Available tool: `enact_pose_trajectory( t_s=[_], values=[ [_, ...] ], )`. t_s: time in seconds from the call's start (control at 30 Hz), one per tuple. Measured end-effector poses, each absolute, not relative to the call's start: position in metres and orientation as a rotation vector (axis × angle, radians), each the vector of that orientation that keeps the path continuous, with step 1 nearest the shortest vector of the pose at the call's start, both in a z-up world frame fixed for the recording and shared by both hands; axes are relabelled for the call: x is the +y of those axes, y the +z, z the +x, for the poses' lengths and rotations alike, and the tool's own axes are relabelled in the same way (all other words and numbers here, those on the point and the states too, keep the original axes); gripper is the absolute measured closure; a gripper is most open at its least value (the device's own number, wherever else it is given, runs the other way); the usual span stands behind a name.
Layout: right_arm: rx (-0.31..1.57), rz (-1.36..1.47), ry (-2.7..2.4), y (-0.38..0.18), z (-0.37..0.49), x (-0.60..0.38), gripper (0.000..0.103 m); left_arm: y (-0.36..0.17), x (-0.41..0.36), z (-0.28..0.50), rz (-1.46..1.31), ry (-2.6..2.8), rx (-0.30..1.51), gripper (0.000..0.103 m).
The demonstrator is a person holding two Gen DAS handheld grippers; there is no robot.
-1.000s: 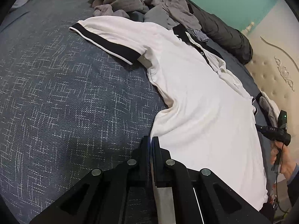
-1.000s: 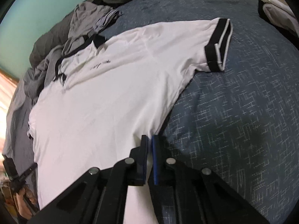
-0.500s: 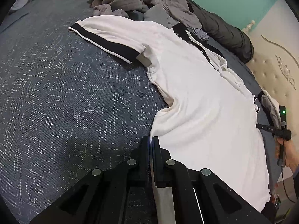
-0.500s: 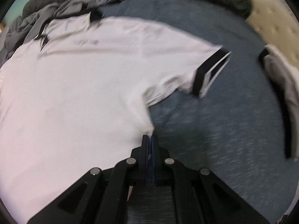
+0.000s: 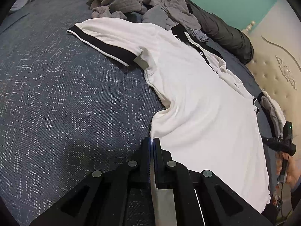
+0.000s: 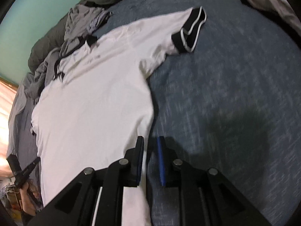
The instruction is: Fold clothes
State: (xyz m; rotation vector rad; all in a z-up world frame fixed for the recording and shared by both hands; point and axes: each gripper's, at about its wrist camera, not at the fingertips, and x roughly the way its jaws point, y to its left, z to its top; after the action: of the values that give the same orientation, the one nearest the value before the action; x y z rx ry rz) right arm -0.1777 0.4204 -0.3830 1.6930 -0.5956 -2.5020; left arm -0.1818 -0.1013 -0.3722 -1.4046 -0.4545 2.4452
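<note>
On the dark patterned bed (image 5: 65, 103) the white polo shirt (image 5: 197, 94) lay spread flat, front up, likely squared for folding; left gripper (image 5: 152, 143) was clamped on its hem corner. Right gripper (image 6: 150, 146) was opening, the opposite hem edge between its parted pads, probably being released. Bare bedspread flanked both sleeves; grey clothes pile (image 5: 131, 1) crowded the collar.

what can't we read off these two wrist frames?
- Shirt hem: left wrist view, hidden behind the left gripper body and cut by the frame edge.
- Chest print: right wrist view, motion-blurred, too small.
- Grey clothes: left wrist view, crumpled together, count unclear.
</note>
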Motion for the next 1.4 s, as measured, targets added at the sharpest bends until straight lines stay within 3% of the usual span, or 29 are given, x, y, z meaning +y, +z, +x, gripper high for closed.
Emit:
enact_pose_trajectory(
  t_s=[0.23, 0.3, 0.47, 0.77, 1.07, 1.4],
  values=[
    [-0.566, 1.711, -2.473, -0.39, -0.175, 0.405, 0.088, -0.372, -0.103, -0.181, -1.404, 2.441, -0.456, 0.1],
    [-0.549, 1.694, -2.47, -0.387, -0.174, 0.402, 0.099, -0.372, -0.104, -0.181, -1.404, 2.44, -0.458, 0.1],
    [-0.505, 1.678, -2.531, -0.374, -0.173, 0.409, 0.1, -0.372, -0.104, -0.18, -1.404, 2.44, -0.451, 0.1],
    [-0.165, 1.802, -2.591, -0.37, -0.18, 0.405, 0.1, -0.372, -0.104, -0.178, -1.41, 2.439, -0.44, 0.1],
    [-0.48, 1.775, -2.565, -0.376, -0.151, 0.432, 0.094, -0.373, -0.106, -0.176, -1.412, 2.432, -0.444, 0.1],
    [-0.356, 1.771, -2.477, -0.373, -0.108, 0.407, 0.094, -0.368, -0.103, -0.177, -1.396, 2.438, -0.443, 0.1]
  ],
)
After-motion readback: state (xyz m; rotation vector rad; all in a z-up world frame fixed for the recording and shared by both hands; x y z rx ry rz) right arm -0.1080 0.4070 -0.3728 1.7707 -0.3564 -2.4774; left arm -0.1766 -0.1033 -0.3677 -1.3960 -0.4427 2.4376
